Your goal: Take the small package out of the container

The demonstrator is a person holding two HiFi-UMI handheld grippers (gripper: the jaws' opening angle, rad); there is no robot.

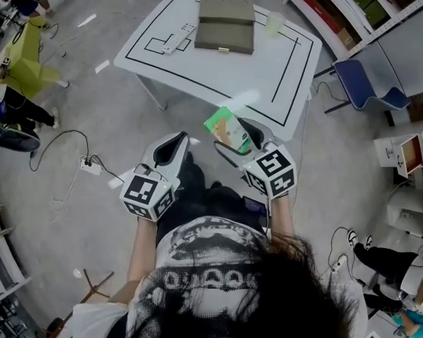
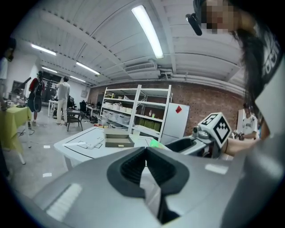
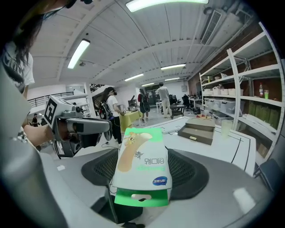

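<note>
A small green and white package point(image 1: 228, 128) point(image 3: 141, 168) is clamped in my right gripper point(image 1: 239, 139) point(image 3: 141, 196), held in the air in front of the white table point(image 1: 286, 70). The container, an olive-brown open box point(image 1: 225, 24) point(image 3: 198, 131) point(image 2: 118, 139), lies on the table's far half, well away from both grippers. My left gripper point(image 1: 176, 149) point(image 2: 147, 178) hangs beside the right one, its jaws closed together with nothing between them.
A remote point(image 1: 179, 37) lies left of the box and a pale cup point(image 1: 274, 23) stands to its right. A blue chair point(image 1: 365, 87) sits right of the table. Cables and a power strip point(image 1: 90, 166) lie on the floor at left. People stand in the background.
</note>
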